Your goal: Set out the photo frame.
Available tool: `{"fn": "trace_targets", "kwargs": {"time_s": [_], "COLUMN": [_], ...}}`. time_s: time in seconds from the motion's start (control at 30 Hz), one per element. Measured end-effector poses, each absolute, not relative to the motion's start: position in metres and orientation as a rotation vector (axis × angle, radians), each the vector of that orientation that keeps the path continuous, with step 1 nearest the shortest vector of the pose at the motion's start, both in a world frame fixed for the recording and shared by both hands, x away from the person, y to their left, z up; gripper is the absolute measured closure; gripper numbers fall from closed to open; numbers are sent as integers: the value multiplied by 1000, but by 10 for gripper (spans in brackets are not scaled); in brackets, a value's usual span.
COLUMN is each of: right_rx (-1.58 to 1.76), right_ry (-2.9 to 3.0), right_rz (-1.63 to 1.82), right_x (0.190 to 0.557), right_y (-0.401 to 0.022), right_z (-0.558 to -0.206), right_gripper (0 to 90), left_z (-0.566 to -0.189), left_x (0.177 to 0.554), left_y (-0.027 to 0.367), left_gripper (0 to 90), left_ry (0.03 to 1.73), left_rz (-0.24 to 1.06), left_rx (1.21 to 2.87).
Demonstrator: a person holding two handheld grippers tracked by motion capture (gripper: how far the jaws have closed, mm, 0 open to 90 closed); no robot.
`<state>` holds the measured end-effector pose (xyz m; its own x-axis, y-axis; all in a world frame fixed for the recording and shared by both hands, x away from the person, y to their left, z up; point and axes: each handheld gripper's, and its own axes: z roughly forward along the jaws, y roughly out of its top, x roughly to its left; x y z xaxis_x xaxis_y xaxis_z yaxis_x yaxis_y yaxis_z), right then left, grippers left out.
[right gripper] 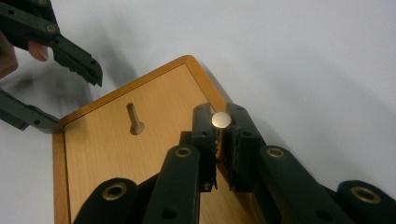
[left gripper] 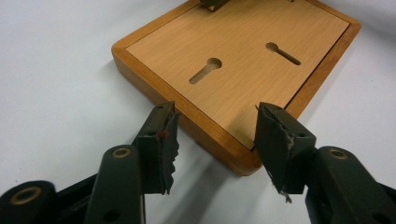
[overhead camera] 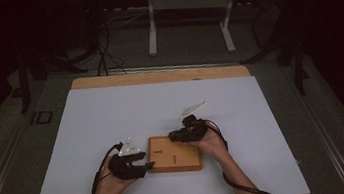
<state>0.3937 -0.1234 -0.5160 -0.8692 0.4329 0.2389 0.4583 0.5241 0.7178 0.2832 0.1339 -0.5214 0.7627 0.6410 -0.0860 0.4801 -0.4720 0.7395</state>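
A flat wooden box (overhead camera: pixel 175 153) lies on the white table cover (overhead camera: pixel 111 110), near the front edge, abt the middle. Its top is a light panel w/ two keyhole slots (left gripper: pixel 205 70); the inside is not visible. The left gripper (left gripper: pixel 215 140) has its jaws wide apart, one on each side of the box's near-left corner, not touching it. The right gripper (right gripper: pixel 221 135) is at the far-right edge of the box, jaws clamped together on a small round metal knob (right gripper: pixel 221 119).
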Motion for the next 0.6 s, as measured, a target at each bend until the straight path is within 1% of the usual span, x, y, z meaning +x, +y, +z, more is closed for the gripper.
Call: {"fn": "trace_targets", "kwargs": {"time_s": [0.2,0.33,0.5,0.53,0.6], "right_rx": [-797,-805,-813,-819,-824], "right_ry": [-2686,-2668,-2654,-2651,-2641], "right_rz": [-1275,-1269,-1254,-1249,-1244], "right_x": [399,401,404,404,406], "right_y": [-124,-124,-124,-124,-124], "right_z": [-515,-516,-515,-515,-515], "right_gripper": [833,833,835,835,835], "left_z": [-520,-519,-520,-520,-520], "left_x": [281,278,274,273,271], "left_y": [136,135,130,128,124], "left_gripper": [435,425,411,395,332], "left_ry": [812,780,741,740,747], "left_rz": [280,280,303,327,381], "left_rx": [2143,2142,2178,2189,2200]}}
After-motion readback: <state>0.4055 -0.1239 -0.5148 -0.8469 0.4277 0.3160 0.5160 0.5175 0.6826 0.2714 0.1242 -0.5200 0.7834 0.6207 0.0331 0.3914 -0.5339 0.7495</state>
